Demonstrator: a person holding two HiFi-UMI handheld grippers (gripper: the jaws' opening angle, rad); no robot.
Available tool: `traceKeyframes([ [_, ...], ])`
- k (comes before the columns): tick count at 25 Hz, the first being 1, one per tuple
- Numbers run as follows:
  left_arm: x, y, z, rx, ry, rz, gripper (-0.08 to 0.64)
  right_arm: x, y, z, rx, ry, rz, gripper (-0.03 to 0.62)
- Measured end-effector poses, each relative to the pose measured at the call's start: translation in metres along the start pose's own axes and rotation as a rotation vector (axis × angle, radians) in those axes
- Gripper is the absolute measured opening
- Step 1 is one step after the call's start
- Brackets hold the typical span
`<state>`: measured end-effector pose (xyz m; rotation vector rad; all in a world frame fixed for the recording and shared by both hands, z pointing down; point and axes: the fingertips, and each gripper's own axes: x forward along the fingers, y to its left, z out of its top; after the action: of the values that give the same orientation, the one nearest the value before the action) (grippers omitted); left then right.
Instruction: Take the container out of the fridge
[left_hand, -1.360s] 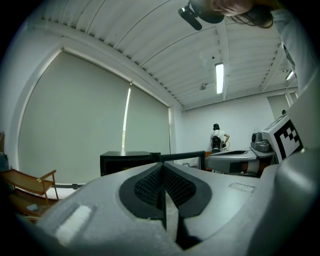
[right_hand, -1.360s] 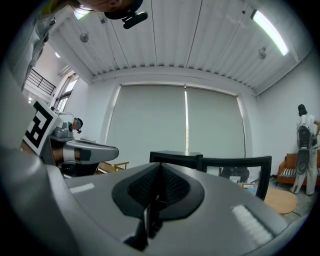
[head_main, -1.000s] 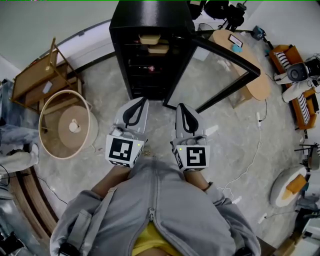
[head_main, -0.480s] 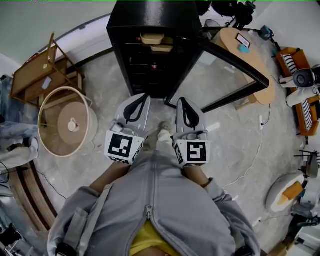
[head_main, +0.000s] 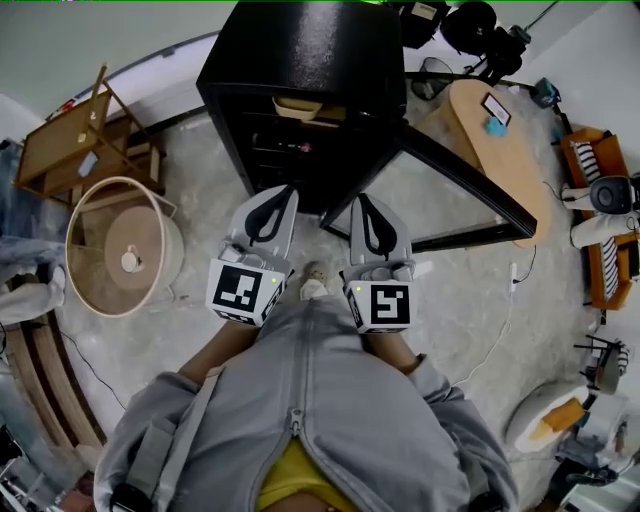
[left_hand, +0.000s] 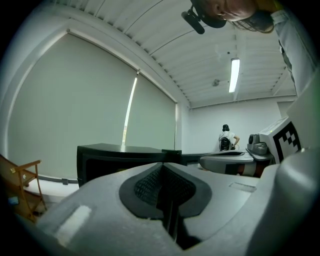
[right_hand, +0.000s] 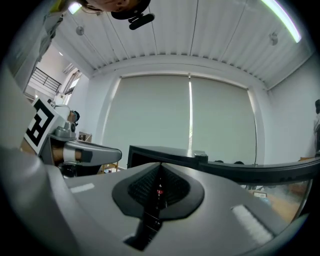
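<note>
Left gripper (head_main: 283, 198): its jaws are pressing together with nothing between them. It is pointing level at the fridge and touching nothing.
Right gripper (head_main: 362, 204): its jaws are lying together down to a thin dark seam and gripping nothing. It is riding just beside the left gripper, and the two are apart.
Shoe (head_main: 314, 279): it is showing on the floor between the two grippers, behind their tips.
Fridge (head_main: 300, 60): the black cabinet is standing straight ahead with its front open, and its lower front edge is lying just ahead of both sets of tips.
Container (head_main: 298, 105): the tan tub is sitting on an upper shelf inside the fridge. It is ahead of the left gripper and well apart from both grippers.
Glass door (head_main: 455, 170): it is swinging wide open, and its frame is running away from just ahead of the right gripper's tips and off to that gripper's right.
Open room: the fridge mouth is lying unblocked ahead, and only a narrow strip of pale stone floor (head_main: 200, 210) is separating it from the tips.
Round basket (head_main: 75, 270): it is standing well off to the left gripper's left.
Wooden table (head_main: 500, 150): it is standing beyond the glass door, far to the right gripper's right.
</note>
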<state>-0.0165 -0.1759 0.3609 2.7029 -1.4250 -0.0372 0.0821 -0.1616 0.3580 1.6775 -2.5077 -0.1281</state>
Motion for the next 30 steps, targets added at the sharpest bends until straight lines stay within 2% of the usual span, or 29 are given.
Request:
traceKeyframes([
  [8,0.042,0.006,-0.005,-0.003,0.004,0.092,0.0,0.036,-0.031,-0.009,0.006,-0.01,0.106,0.0],
  [13,0.052,0.01,-0.014,-0.018,0.002,0.133,0.0,0.05,-0.033,-0.015,0.027,-0.019,0.161,0.0],
  [18,0.057,0.021,-0.019,-0.022,0.006,0.155,0.0,0.062,-0.028,-0.021,0.006,-0.017,0.191,0.0],
  [27,0.081,0.051,-0.025,-0.033,0.039,0.126,0.005,0.089,-0.015,-0.011,0.018,-0.025,0.189,0.0],
  [30,0.091,0.062,-0.029,-0.033,0.055,0.112,0.043,0.102,-0.011,-0.01,0.029,-0.014,0.182,0.0],
])
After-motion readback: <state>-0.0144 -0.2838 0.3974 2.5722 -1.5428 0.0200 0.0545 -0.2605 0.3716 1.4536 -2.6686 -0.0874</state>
